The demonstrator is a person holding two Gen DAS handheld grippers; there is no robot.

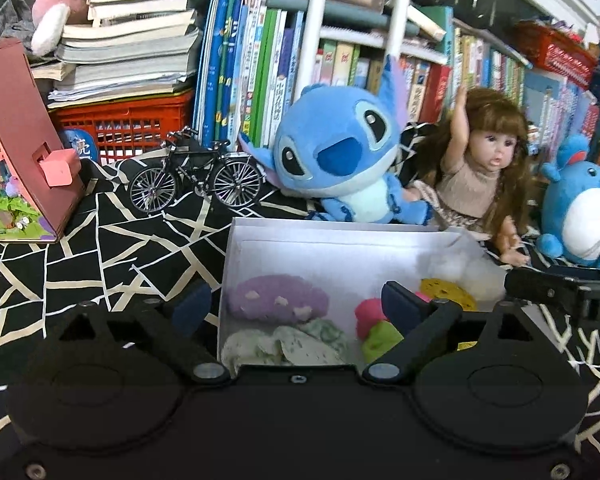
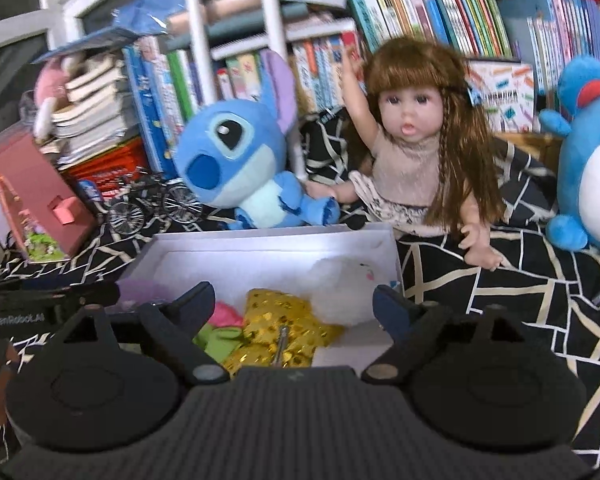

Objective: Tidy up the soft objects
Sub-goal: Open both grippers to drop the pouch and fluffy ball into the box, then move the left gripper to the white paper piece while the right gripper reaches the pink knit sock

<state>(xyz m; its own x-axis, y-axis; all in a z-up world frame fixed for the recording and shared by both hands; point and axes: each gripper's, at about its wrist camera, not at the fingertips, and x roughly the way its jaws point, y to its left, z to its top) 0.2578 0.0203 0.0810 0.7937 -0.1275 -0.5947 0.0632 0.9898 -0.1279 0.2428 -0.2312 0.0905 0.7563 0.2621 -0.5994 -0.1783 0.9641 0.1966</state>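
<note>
A white box [image 1: 340, 236] [image 2: 260, 236] sits on the black patterned cloth. Inside lie a purple soft piece [image 1: 276, 298], a pale green cloth [image 1: 288, 344], pink and green soft pieces [image 1: 376, 326] [image 2: 220, 326], a gold sequined piece [image 2: 284, 324] [image 1: 448, 292] and a white plush [image 2: 348, 284] [image 1: 460, 268]. My left gripper [image 1: 296, 306] hovers open above the box's left half, nothing between its fingers. My right gripper [image 2: 296, 300] is open over the right half, above the gold piece and white plush, gripping nothing.
Behind the box sit a blue plush [image 1: 340, 152] [image 2: 244, 160], a long-haired doll [image 1: 480, 172] [image 2: 412, 140] and a round blue plush [image 1: 580, 208] [image 2: 592, 168]. A model bicycle [image 1: 196, 176], a pink miniature house [image 1: 24, 152], a red crate [image 1: 128, 124] and rows of books [image 1: 252, 72] stand at the back.
</note>
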